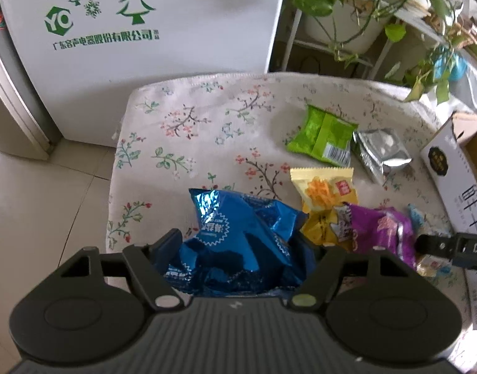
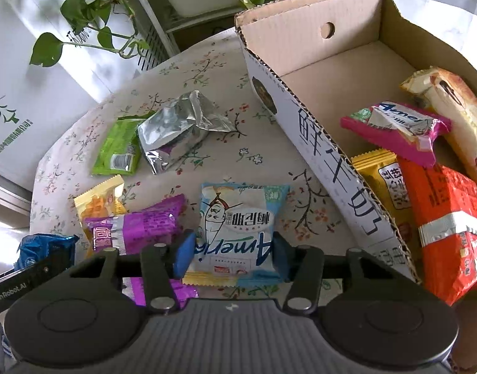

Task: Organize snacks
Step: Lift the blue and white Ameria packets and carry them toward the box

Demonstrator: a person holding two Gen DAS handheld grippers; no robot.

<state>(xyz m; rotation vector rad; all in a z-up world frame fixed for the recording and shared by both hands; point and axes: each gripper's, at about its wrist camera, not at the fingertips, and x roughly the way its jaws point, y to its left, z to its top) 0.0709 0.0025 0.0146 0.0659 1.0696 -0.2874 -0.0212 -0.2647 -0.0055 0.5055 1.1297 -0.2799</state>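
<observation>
- Where the left wrist looks down, the left gripper clamps a crumpled blue bag on the floral bench.
- From the right wrist, the right gripper pinches a pale blue packet beside the cardboard box.

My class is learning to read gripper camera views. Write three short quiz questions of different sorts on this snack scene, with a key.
1. True or false: the cardboard box already holds snacks.
2. Which packet sits between the right gripper jaws? A) green B) light blue C) silver
3. Fill in: the left gripper is around a crinkled ___ bag.

Key:
1. True; the orange packet and pink packet lie inside.
2. B, the light blue packet.
3. Blue: the blue bag.
</observation>
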